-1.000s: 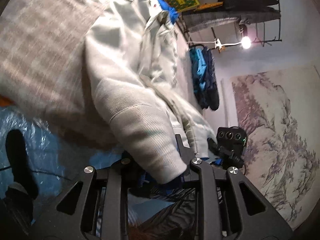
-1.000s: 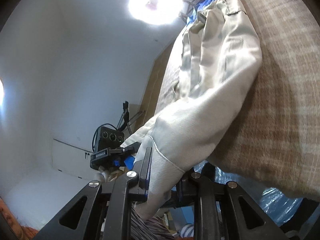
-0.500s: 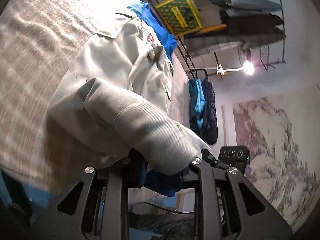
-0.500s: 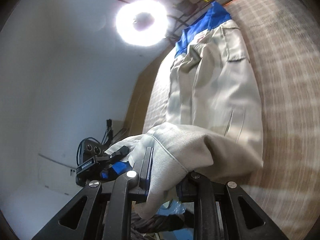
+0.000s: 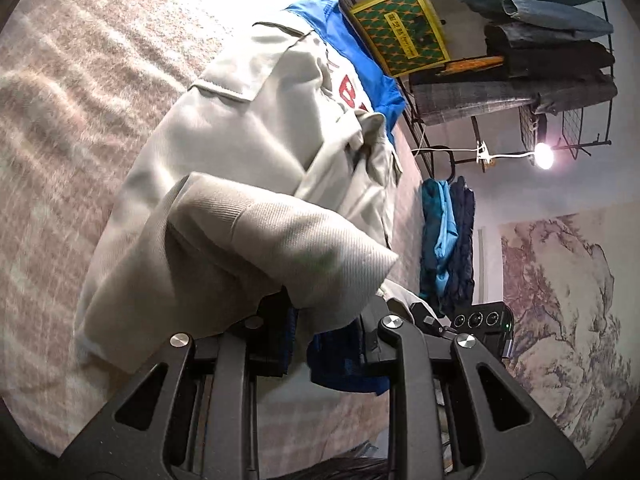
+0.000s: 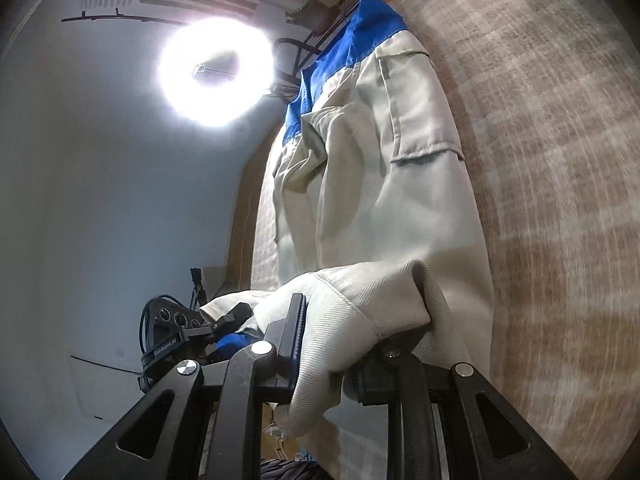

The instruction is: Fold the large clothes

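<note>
both grippers pinch the ribbed hem of the beige jacket (image 5: 256, 168): the left gripper (image 5: 324, 320) has its jaws narrow on a folded hem corner, and the right gripper (image 6: 340, 344) clamps the other corner, cloth bunched between its fingers. the jacket lies on the plaid bed cover (image 5: 80, 92), its long axis running from the held hem at 6 o'clock up to the blue collar (image 6: 360, 28) near 12. bare cover lies open toward 9 o'clock in the left view, toward 3 in the right.
</note>
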Demonstrator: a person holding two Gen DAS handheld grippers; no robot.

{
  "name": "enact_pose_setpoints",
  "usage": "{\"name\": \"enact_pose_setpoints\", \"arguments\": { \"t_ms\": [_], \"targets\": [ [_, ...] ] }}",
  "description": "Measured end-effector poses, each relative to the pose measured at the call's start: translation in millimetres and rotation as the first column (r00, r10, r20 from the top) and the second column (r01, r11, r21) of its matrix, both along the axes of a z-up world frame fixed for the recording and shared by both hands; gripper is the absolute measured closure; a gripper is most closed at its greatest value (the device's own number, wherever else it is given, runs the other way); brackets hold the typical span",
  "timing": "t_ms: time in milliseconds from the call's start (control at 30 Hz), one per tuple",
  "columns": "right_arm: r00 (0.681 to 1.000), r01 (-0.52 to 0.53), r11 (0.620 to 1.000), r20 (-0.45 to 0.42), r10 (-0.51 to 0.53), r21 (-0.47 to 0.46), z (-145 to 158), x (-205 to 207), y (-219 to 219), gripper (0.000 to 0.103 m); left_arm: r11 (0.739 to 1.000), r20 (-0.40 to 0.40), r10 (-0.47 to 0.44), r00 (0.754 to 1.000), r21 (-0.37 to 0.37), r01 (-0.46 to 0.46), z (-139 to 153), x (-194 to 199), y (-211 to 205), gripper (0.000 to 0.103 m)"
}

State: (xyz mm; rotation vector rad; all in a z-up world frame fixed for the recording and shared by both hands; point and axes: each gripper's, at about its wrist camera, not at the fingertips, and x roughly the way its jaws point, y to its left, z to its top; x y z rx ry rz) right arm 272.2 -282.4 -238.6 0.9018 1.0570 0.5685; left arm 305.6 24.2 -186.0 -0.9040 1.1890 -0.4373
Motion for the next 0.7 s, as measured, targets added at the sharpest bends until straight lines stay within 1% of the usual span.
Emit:
{"name": "enact_pose_setpoints", "arguments": {
  "t_ms": [67,167,200,233,267,300,333,367,467,533,600,667,700],
  "targets": [
    [1.0,0.013,1.0,-0.015,-0.013,0.017,-4,6,0,0.081,1.0,-0.006,0.002,1.0,0.003,-0.002,-2,5,0,0.08],
    [0.999,0.017,0.999,-0.045,-0.015,0.05,-5,11,-4,0.07,1.0,-0.021,0.0,1.0,-0.003,0.0,-1,11,0,0.075],
    [0.999,0.011,0.998,-0.051,-0.008,0.059,-3,13,-5,0.064,1.0,-0.019,0.002,1.0,-0.004,-0.002,2,12,1,0.071],
    [0.999,0.008,0.998,-0.052,-0.004,0.065,-1,15,-6,0.06,1.0,-0.011,0.009,1.0,-0.003,-0.009,5,14,3,0.064],
    [0.999,0.012,0.997,-0.038,-0.009,0.078,3,15,-9,0.048,1.0,0.01,0.027,1.0,-0.004,-0.027,11,15,6,0.059],
    [1.0,0.018,0.996,-0.02,-0.016,0.084,7,13,-12,0.035,0.999,0.036,0.044,0.998,-0.002,-0.044,16,16,9,0.045],
    [1.0,0.03,0.996,0.004,-0.03,0.08,12,11,-16,0.029,0.998,0.058,0.057,0.997,0.006,-0.058,22,16,13,0.035],
    [0.999,0.04,0.997,0.029,-0.042,0.069,20,10,-20,0.024,0.997,0.087,0.073,0.994,0.015,-0.075,29,15,17,0.035],
    [0.995,0.042,0.998,0.088,-0.045,0.039,36,6,-29,0.03,0.996,0.138,0.085,0.987,0.019,-0.088,45,13,29,0.035],
    [0.989,0.025,1.0,0.147,-0.022,-0.018,49,-1,-30,0.04,0.993,0.175,0.087,0.981,0.057,-0.099,52,9,34,0.035],
    [0.983,-0.013,0.995,0.183,0.03,-0.095,59,-7,-22,0.055,0.992,0.203,0.069,0.977,0.085,-0.088,55,2,33,0.035],
    [0.97,-0.063,0.977,0.216,0.108,-0.204,64,-15,-6,0.062,0.992,0.209,0.012,0.978,0.122,-0.038,52,-2,21,0.049],
    [0.963,-0.088,0.962,0.225,0.149,-0.258,66,-16,6,0.064,0.988,0.21,-0.028,0.977,0.154,-0.005,51,-5,12,0.058]
  ]
}}
